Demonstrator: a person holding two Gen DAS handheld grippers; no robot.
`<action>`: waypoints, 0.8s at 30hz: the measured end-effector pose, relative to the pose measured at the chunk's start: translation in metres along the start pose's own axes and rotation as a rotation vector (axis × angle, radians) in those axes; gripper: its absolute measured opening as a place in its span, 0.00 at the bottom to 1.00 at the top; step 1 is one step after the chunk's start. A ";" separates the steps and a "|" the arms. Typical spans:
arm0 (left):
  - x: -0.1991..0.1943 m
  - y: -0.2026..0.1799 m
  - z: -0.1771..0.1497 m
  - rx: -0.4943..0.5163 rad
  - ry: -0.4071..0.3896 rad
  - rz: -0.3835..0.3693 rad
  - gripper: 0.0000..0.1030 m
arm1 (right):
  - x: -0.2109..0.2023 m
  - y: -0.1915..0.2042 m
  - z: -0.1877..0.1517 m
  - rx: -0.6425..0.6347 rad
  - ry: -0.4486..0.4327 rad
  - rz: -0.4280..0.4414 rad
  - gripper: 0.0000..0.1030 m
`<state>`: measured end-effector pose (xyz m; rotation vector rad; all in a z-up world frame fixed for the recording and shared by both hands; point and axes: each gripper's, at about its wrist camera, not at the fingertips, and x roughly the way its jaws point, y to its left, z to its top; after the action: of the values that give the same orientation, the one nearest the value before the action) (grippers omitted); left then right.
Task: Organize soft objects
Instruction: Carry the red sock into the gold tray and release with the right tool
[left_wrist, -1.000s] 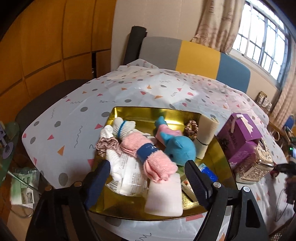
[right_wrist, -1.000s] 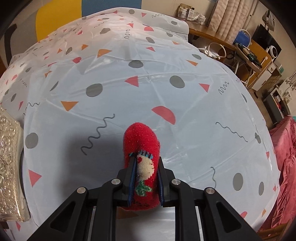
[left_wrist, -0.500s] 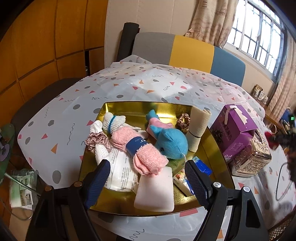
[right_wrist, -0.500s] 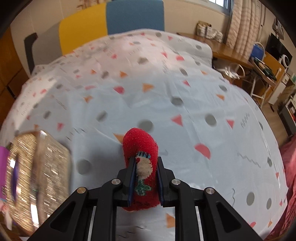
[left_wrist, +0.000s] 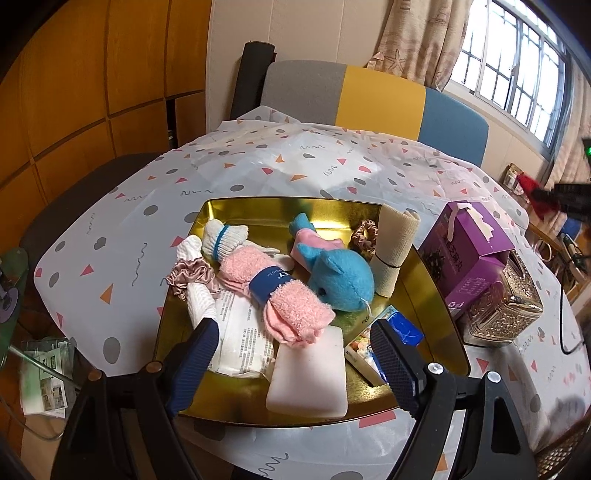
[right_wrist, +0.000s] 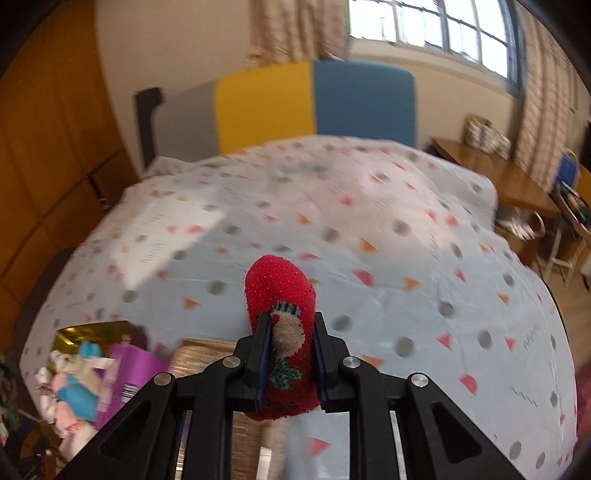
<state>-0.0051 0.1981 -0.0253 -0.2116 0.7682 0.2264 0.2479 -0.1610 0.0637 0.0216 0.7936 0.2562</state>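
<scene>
My right gripper (right_wrist: 290, 332) is shut on a fuzzy red sock (right_wrist: 280, 291) and holds it in the air above the patterned tablecloth. In the left wrist view the sock shows as a red blur (left_wrist: 532, 186) at the far right. My left gripper (left_wrist: 295, 343) is open and empty, hovering over the near edge of a gold tray (left_wrist: 258, 210). The tray holds a blue plush toy (left_wrist: 341, 275), a rolled pink towel (left_wrist: 280, 291), a white sponge block (left_wrist: 308, 373), a beige rolled cloth (left_wrist: 393, 251), scrunchies and white socks.
A purple box (left_wrist: 467, 254) and a glittery gold box (left_wrist: 506, 306) stand right of the tray. The tablecloth (right_wrist: 332, 229) covers a round table. A grey, yellow and blue chair back (left_wrist: 380, 96) stands behind it. A wooden desk (right_wrist: 491, 173) is at the right.
My right gripper has lifted the red sock off the table and swung left, bringing the tray and boxes into its view. My left gripper has drawn back slightly from the tray, still open.
</scene>
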 end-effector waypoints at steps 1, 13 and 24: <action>0.000 0.000 0.000 -0.001 0.000 0.001 0.82 | -0.003 0.010 0.003 -0.016 -0.010 0.019 0.18; -0.002 0.008 -0.001 -0.016 -0.006 0.010 0.84 | -0.046 0.128 -0.003 -0.213 -0.077 0.253 0.18; -0.009 0.022 0.000 -0.051 -0.035 0.040 0.85 | -0.040 0.220 -0.069 -0.389 0.075 0.425 0.18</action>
<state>-0.0169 0.2180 -0.0211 -0.2400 0.7332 0.2868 0.1238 0.0370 0.0683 -0.1891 0.7971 0.8144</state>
